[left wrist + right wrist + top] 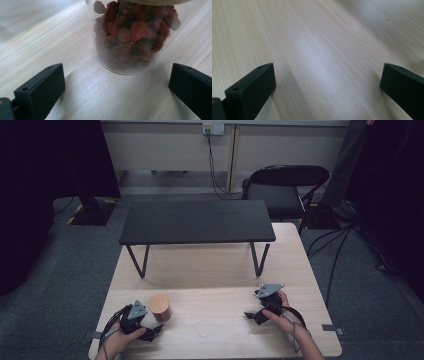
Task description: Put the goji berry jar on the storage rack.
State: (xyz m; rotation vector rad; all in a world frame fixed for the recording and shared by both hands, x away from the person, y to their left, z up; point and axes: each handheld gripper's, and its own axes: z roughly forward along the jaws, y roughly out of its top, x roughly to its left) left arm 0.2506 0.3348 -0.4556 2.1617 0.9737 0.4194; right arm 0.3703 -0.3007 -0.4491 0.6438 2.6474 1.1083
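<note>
Left gripper (116,87) wide open, jar (133,37) just ahead

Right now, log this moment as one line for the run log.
left gripper: open, facing jar, not touching | jar: dried red fruit, wooden lid, upright on table | right gripper: open, nothing between jaws

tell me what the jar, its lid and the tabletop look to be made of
Jar: clear glass or plastic, can't tell which; the dried red fruit shows through its wall. Lid: looks like pale wood or bamboo, matte tan disc. Tabletop: light wood or wood-look laminate, with fine straight grain lines and a soft sheen.
</note>
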